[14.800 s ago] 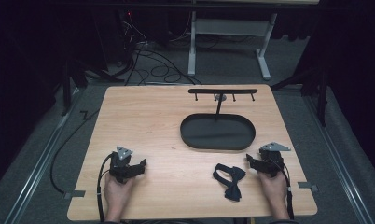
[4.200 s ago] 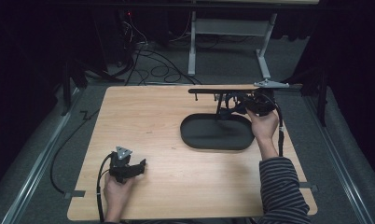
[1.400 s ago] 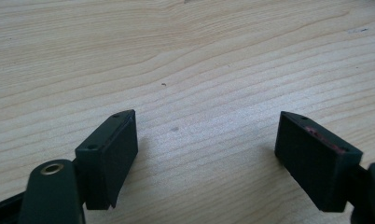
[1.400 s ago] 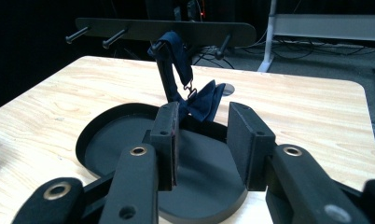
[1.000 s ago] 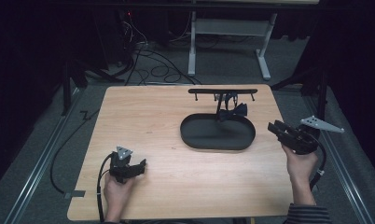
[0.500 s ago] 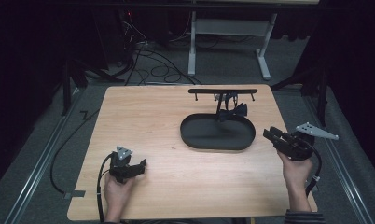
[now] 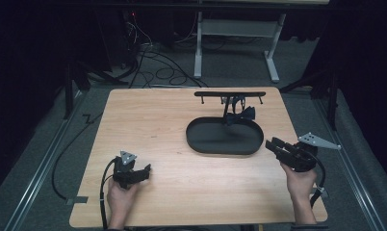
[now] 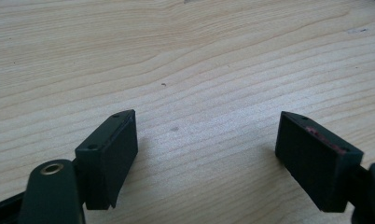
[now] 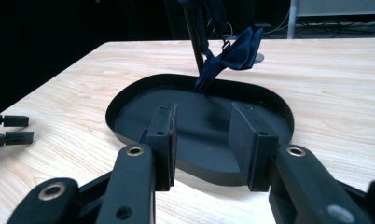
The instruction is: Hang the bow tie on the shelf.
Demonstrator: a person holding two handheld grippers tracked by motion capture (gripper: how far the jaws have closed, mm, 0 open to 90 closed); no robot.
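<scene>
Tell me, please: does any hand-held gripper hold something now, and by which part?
Nothing is held. The left hand-held gripper and the right hand-held gripper both have open jaws with nothing between them. The bow tie hangs on the stand.

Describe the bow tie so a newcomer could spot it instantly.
Start at the wooden table and find the black oval tray right of its centre. A thin post rises from the tray's far edge to a crossbar. The bow tie hangs there: dark navy, the one soft fabric thing among rigid black parts.

High view overlooks the table [image 7: 182,159]; both gripper views skim it closely.
</scene>
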